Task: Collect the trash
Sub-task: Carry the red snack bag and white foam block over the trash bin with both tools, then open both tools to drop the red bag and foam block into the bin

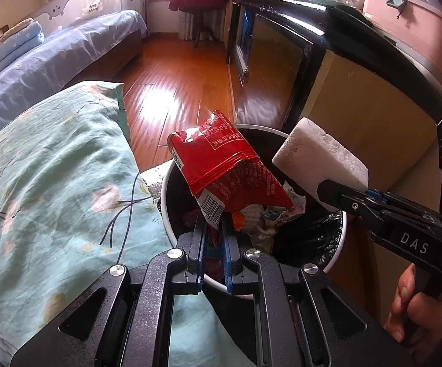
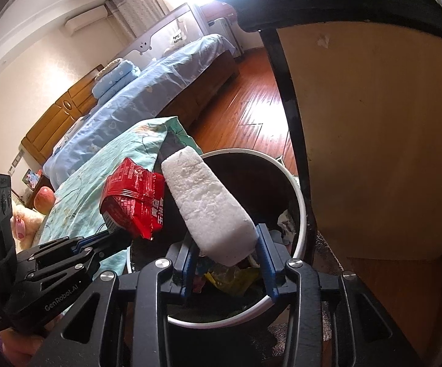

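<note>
I hold a snack wrapper (image 1: 221, 165) in my left gripper (image 1: 213, 229) and a foam block (image 2: 205, 208) in my right gripper (image 2: 225, 260), side by side above the trash bin (image 1: 167, 214). The bin stands between a quilt (image 1: 53, 183) on its left and a cabinet (image 1: 358, 116) on its right.

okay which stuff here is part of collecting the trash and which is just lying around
Job: red snack wrapper in the left gripper; white foam block in the right gripper; trash bin.
Lying about: floral quilt, blue bed, pink box.

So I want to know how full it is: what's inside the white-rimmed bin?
The bin has a black liner and holds crumpled paper and wrapper scraps, one yellow-green. The red packet and white foam block, both held above it, cover much of the inside, so the fill level is unclear.
</note>
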### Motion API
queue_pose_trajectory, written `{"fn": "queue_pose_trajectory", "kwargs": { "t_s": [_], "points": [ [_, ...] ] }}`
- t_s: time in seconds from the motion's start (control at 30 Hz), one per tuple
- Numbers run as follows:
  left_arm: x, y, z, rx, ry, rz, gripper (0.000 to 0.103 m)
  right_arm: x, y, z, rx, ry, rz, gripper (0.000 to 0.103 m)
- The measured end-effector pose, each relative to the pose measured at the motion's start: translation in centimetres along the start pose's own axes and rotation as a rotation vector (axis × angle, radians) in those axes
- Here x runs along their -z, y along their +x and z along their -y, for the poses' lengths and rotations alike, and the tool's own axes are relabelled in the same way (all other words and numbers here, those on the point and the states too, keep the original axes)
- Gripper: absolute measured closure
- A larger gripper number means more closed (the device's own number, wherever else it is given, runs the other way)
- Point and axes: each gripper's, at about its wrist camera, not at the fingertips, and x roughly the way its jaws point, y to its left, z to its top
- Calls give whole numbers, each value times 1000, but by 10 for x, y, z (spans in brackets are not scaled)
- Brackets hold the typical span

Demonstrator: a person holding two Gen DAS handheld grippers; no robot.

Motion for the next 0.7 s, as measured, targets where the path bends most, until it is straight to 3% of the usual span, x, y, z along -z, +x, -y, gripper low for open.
{"fn": "queue_pose_trajectory", "kwargs": {
  "t_s": [0.17, 0.23, 0.3, 0.37, 0.4, 0.7],
  "points": [
    [-1, 1, -1, 1, -2, -5, 91, -2, 3, 3, 2, 8, -5, 63],
    [-1, 1, -3, 10, -11, -10, 82, -3, 3, 6, -2, 19, -8, 59],
    [-1, -2, -4, 12, -19, 5, 62, -3, 3, 7, -8, 28, -9, 55],
    [0, -6, -4, 13, -19, 22, 58, -3, 2, 8, -14, 36, -1, 43],
    [1, -7, -5, 14, -19, 23, 58, -3, 0, 9, -14, 40, 5, 37],
    [32, -43, -29, -25, -98, 85, 57, 1, -15, -3, -51, 50, 47, 35]
  ]
}}
